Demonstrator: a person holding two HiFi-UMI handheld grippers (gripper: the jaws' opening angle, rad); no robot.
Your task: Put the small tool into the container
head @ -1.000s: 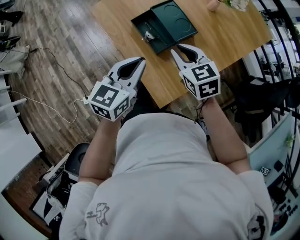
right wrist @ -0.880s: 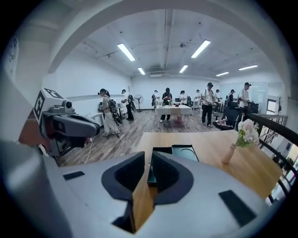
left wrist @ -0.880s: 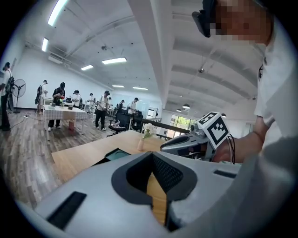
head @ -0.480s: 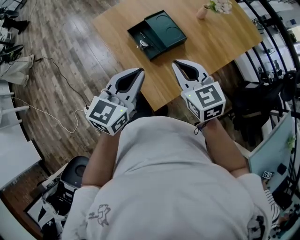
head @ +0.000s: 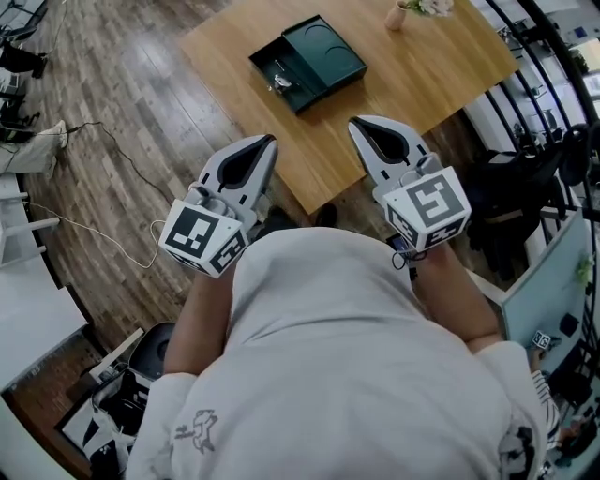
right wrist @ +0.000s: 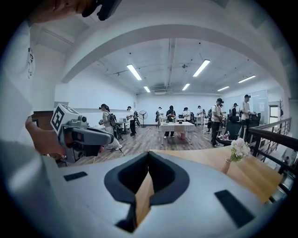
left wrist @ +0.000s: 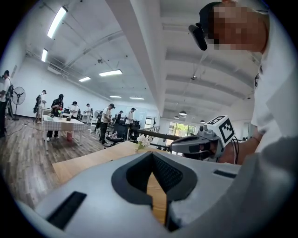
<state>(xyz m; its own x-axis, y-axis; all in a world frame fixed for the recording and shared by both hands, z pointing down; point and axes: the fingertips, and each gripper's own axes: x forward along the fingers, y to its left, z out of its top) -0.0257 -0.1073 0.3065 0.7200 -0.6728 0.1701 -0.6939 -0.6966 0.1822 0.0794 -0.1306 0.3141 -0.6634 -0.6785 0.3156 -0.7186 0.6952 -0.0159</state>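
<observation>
Wood-plank floor (head: 112, 112) is seen down the left of the head view, and a light wooden tabletop (head: 422, 80) is spread across the upper centre and upper right. The person's white shirt (head: 337, 375) is taken in across the bottom of the frame, wide and close to the lens.

Both arms are held out in front of it, towards the tabletop's near corner. At centre left the left hand-held gripper (head: 270, 141) is seen with its jaws brought together and nothing between them. At centre right, the right hand-held gripper (head: 356, 122) is likewise closed and empty.

Well apart from both, near the top centre, a dark green container (head: 326, 49) is laid open on the tabletop. The small tool (head: 281, 82), a bit of bright metal, is spotted lying inside the container's left half. A little vase of flowers (head: 397, 15) is caught at the top edge, to the right of the container.
</observation>
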